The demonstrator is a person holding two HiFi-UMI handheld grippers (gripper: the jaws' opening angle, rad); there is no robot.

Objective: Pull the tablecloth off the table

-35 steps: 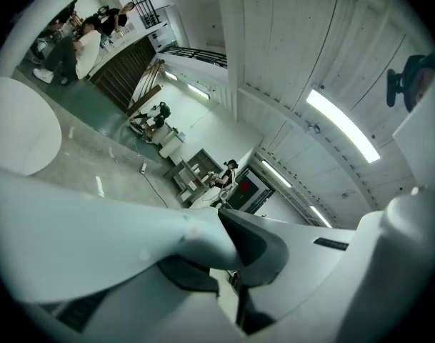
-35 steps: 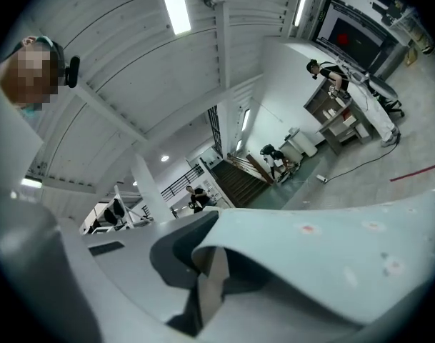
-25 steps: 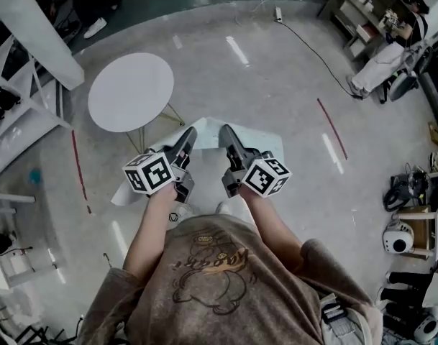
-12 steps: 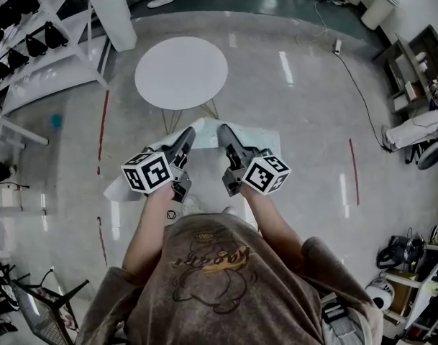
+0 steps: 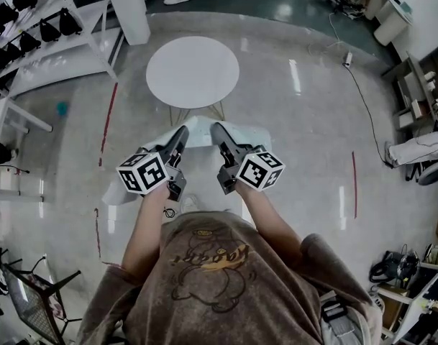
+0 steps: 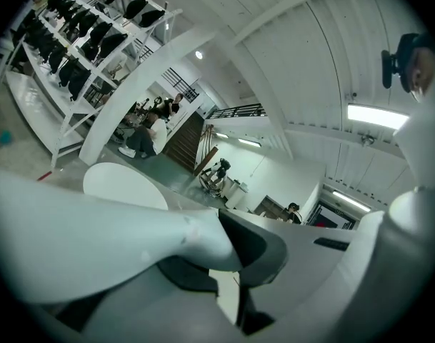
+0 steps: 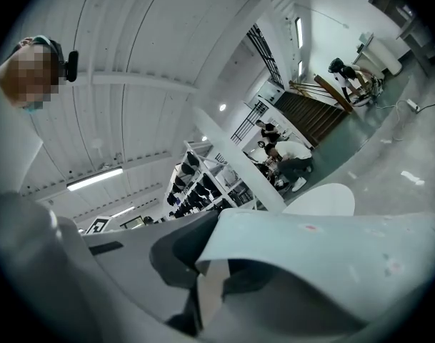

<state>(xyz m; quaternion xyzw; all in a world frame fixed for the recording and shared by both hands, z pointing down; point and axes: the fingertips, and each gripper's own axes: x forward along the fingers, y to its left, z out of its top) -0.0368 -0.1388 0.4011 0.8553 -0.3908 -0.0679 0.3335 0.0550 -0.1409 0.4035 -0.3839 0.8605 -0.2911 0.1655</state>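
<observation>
The pale tablecloth (image 5: pixel 198 132) hangs off the table, held up between both grippers in front of the person. My left gripper (image 5: pixel 181 133) is shut on its left part, and the cloth (image 6: pixel 96 234) drapes over that gripper's jaws. My right gripper (image 5: pixel 216 131) is shut on the right part, where the cloth (image 7: pixel 324 252) folds across its jaws. The round white table (image 5: pixel 193 72) stands bare beyond the grippers, also seen small as the table (image 6: pixel 124 186) in the left gripper view and the table (image 7: pixel 321 200) in the right gripper view.
White shelving (image 5: pixel 39 34) with dark items lines the left side, beside a white pillar (image 5: pixel 129 6). A folding chair (image 5: pixel 32 300) stands at the lower left. Desks, cables and gear (image 5: pixel 413 99) crowd the right edge. Red tape lines (image 5: pixel 107 121) mark the shiny floor.
The view has swung so the round table moved from upper left to straight ahead of the grippers. Both grippers still hold the cloth in the same pose.
</observation>
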